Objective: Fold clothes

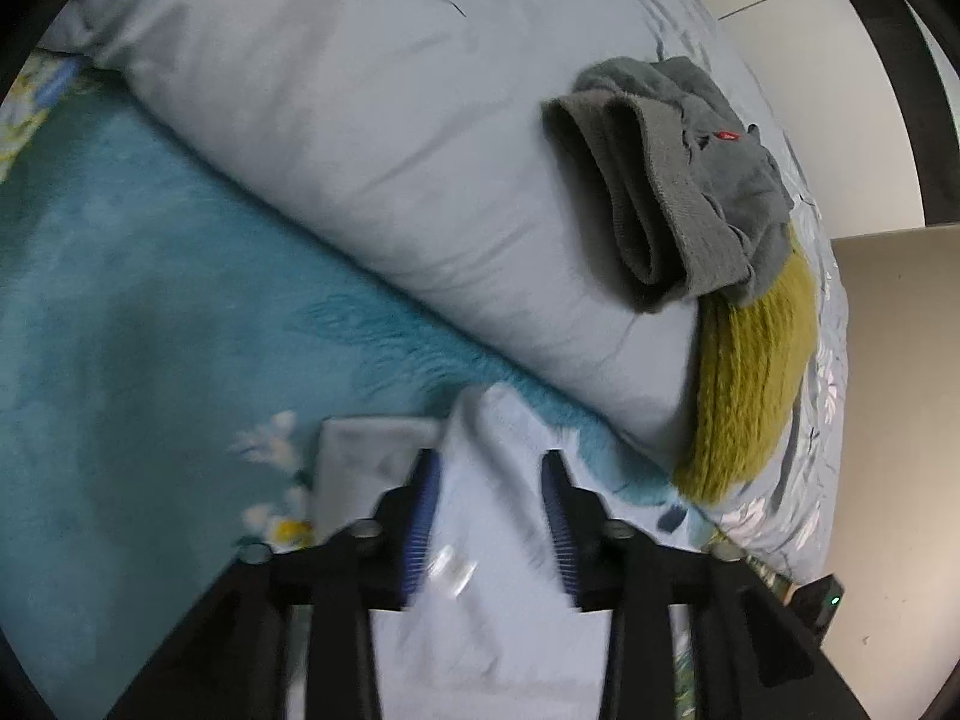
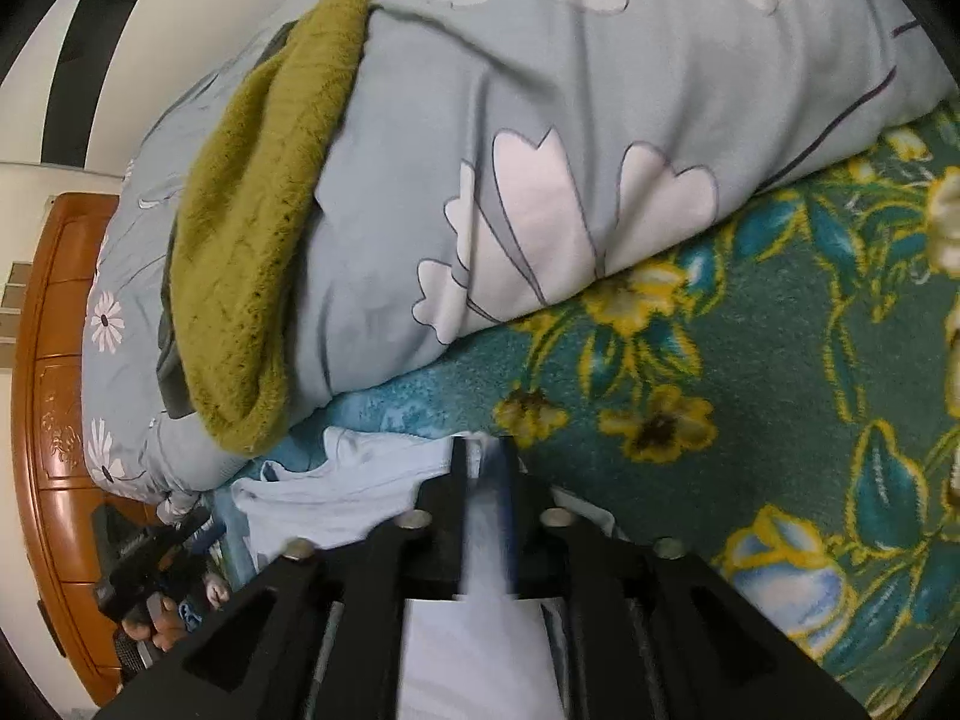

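Note:
A pale blue-white garment [image 1: 480, 540] lies on the teal floral blanket [image 1: 150, 300]. My left gripper [image 1: 489, 474] stands open over it, with cloth lying loose between the blue-ribbed fingers [image 1: 423, 516]. In the right wrist view the same garment [image 2: 336, 492] spreads to the left, and my right gripper [image 2: 483, 468] is shut on a fold of it. A folded grey garment [image 1: 666, 180] rests on an olive-green knit [image 1: 750, 384] on the pale grey quilt [image 1: 360, 120].
The rolled quilt with white flowers [image 2: 570, 120] lies across the bed behind the garment, with the olive knit [image 2: 258, 240] draped on it. A brown wooden cabinet [image 2: 54, 396] stands at the left. A hand with the other gripper [image 2: 156, 576] shows at lower left.

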`<state>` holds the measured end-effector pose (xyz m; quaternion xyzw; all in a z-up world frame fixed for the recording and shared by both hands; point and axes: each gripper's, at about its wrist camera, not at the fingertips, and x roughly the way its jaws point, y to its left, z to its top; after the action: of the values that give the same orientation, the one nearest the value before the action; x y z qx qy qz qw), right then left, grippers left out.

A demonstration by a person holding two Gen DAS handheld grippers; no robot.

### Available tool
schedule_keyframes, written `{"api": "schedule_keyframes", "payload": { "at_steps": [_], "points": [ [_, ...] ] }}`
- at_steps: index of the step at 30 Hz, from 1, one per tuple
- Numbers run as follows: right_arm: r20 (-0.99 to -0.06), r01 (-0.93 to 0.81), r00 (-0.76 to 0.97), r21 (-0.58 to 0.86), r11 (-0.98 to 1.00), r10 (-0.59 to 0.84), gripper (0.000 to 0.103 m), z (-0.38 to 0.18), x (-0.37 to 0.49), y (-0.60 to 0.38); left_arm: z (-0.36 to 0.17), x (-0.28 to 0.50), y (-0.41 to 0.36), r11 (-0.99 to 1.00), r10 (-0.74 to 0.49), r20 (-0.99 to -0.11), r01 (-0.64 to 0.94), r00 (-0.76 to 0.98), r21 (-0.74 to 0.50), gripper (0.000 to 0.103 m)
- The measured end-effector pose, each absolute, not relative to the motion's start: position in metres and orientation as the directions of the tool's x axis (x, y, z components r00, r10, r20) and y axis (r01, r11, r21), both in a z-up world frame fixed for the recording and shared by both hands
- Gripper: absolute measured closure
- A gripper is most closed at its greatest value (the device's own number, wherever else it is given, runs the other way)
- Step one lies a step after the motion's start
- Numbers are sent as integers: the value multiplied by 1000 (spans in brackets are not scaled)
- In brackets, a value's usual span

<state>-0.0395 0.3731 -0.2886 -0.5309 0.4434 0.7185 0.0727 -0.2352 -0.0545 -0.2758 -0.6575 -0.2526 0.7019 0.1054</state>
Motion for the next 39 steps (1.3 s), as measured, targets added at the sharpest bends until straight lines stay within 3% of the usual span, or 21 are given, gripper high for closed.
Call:
{"api": "schedule_keyframes", "payload": {
  "at_steps": [1, 8, 15, 21, 27, 29, 31, 39],
  "points": [
    [-825, -577, -434, 564, -591, -362, 75, -285, -35, 374, -273, -229, -60, -853, 475, -873, 185, -115, -488, 61],
    [-823, -646, -447, 569, -510, -351, 74, -282, 50, 352, -290, -150, -108, -867, 402, -914, 295, -62, -401, 58],
    [-771, -745, -471, 608, -275, -429, 74, -317, 169, 305, -330, -77, -140, -777, 483, -875, 442, -40, -449, 58],
    [-729, -737, -554, 654, -170, -403, 74, -332, 175, 279, -350, -72, -130, -712, 563, -822, 457, -82, -533, 57],
    [-698, -715, -641, 694, -82, -320, 74, -336, 163, 268, -354, -74, -128, -681, 566, -813, 478, -138, -555, 53],
    [-693, -715, -657, 698, -46, -295, 86, -335, 165, 266, -352, -72, -130, -672, 559, -813, 487, -161, -558, 61],
    [-690, -713, -670, 701, -21, -275, 92, -333, 166, 265, -350, -72, -132, -655, 555, -812, 506, -182, -561, 77],
    [-667, -678, -702, 733, -50, -249, 95, -301, 152, 257, -330, -90, -131, -610, 566, -787, 517, -246, -600, 97]
  ]
}}
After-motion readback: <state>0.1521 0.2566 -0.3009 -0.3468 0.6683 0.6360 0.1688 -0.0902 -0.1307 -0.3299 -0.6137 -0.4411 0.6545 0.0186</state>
